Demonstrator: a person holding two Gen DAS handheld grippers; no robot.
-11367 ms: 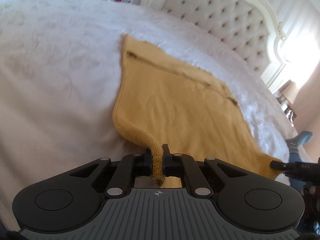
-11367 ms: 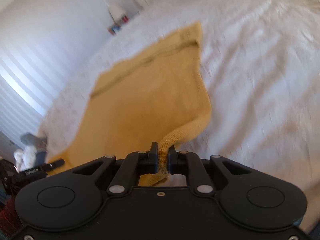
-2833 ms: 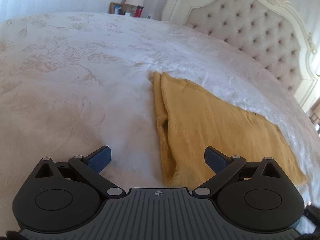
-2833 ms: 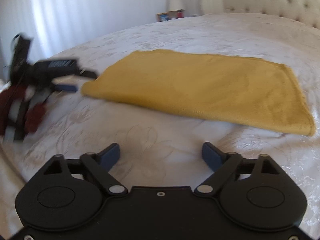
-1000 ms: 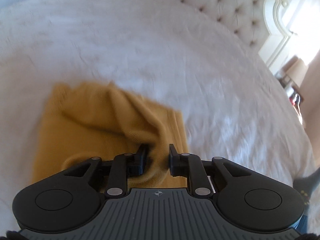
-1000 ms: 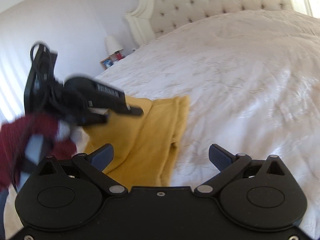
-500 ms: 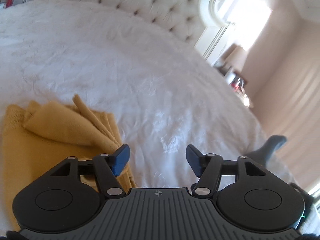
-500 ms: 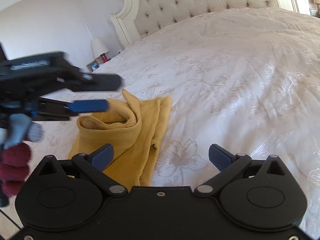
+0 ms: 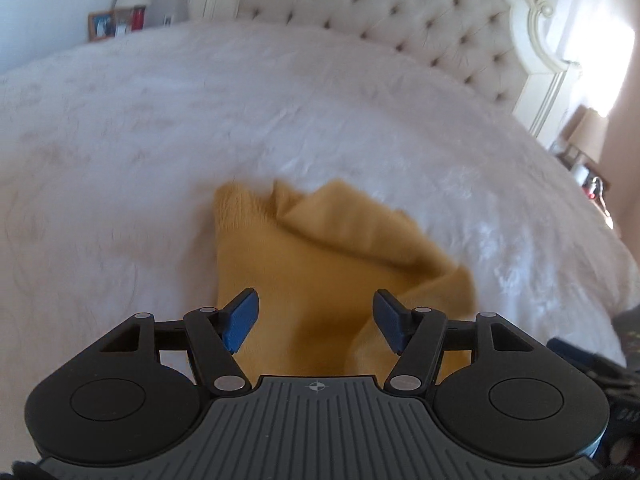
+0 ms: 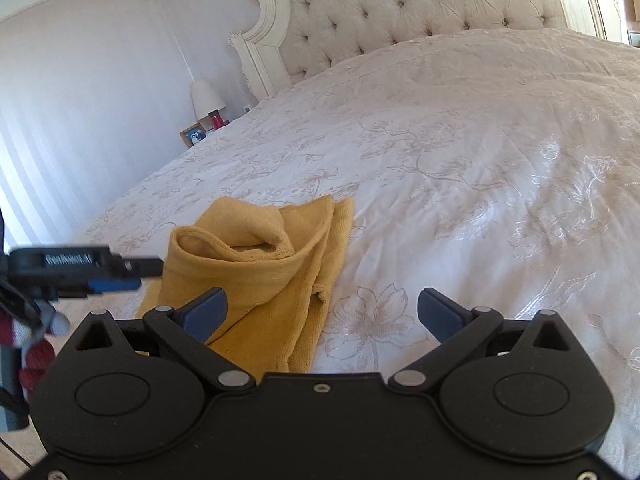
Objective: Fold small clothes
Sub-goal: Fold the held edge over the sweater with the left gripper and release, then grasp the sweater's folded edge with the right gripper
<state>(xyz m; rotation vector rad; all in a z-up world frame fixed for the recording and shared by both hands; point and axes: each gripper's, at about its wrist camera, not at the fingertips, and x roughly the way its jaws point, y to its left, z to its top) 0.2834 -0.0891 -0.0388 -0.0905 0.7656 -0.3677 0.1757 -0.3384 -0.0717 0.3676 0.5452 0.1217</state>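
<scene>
From the left wrist, the yellow garment (image 9: 320, 272) lies folded over on the bed (image 9: 120, 128), its top layer rumpled; the left gripper (image 9: 316, 322) stands part open, fingers empty. Blur hides the garment's edges. From the right wrist, the right gripper (image 10: 322, 312) gapes wide, holding nothing; the loose roll wants flattening, I judge, and its near end is hidden.

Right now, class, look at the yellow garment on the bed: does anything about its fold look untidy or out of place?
Yes. The yellow garment lies on the bedspread unevenly folded: its top layer bulges up in a loose open roll at the far end instead of lying flat, and the layered edges on the right do not line up.
</scene>
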